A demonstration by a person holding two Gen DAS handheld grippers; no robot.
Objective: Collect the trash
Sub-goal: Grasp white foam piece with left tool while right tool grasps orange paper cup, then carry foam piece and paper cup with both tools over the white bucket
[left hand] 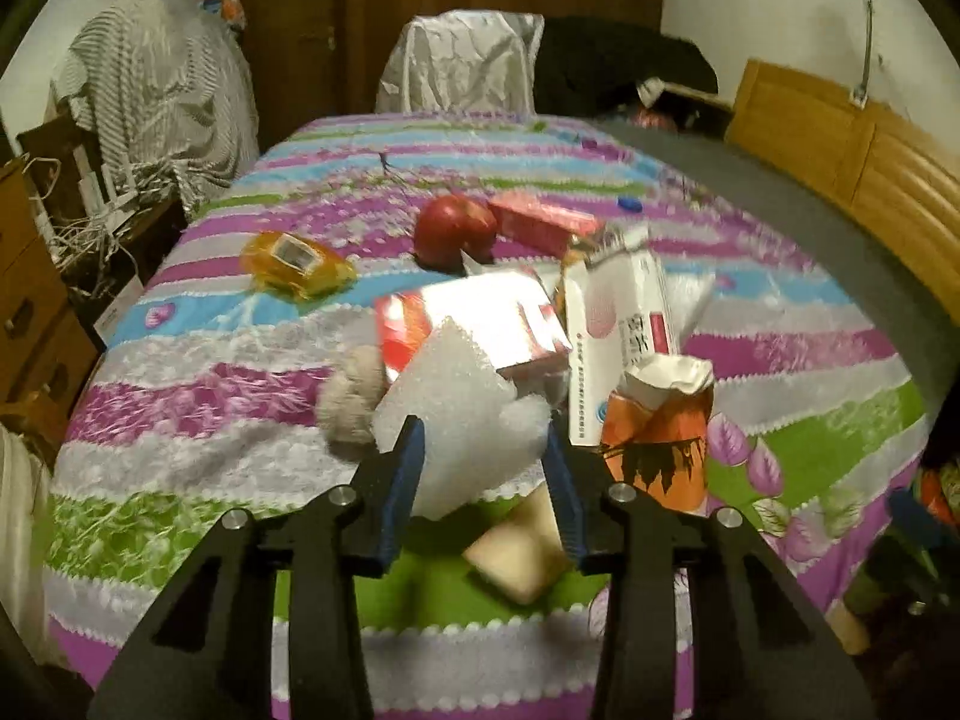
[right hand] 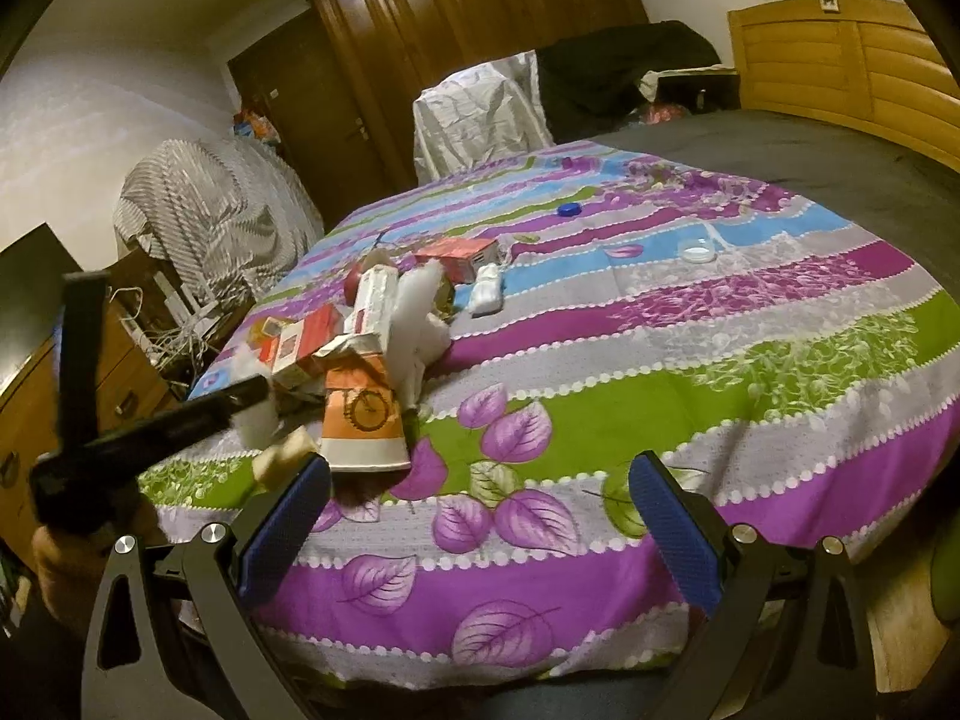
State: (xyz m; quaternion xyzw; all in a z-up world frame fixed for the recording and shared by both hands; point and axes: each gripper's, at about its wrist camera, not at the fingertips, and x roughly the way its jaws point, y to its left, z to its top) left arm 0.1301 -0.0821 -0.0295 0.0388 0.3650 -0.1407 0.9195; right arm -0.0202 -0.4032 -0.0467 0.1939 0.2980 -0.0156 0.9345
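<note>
A pile of trash lies on the striped bedspread (left hand: pixel 210 372). My left gripper (left hand: pixel 486 456) has its blue pads on either side of a white foam piece (left hand: pixel 450 396), shut on it. Around it are a crushed orange paper cup (left hand: pixel 660 438), a white carton (left hand: pixel 624 330), a red-and-silver box (left hand: pixel 474 318), a red apple (left hand: pixel 453 228), a pink box (left hand: pixel 540 219), a yellow packet (left hand: pixel 294 264) and a beige sponge (left hand: pixel 522 552). My right gripper (right hand: pixel 480 492) is open and empty above the bedspread (right hand: pixel 660 420), right of the cup (right hand: pixel 360 414) and pile.
A blue bottle cap (right hand: pixel 569 209), a clear lid (right hand: pixel 696 252) and a white wrapper (right hand: pixel 487 291) lie further out on the bed. A wooden headboard (right hand: pixel 840 60) is at the right, drawers (left hand: pixel 30 312) and tangled cables (left hand: pixel 102 222) at the left, a wardrobe (right hand: pixel 480 12) behind.
</note>
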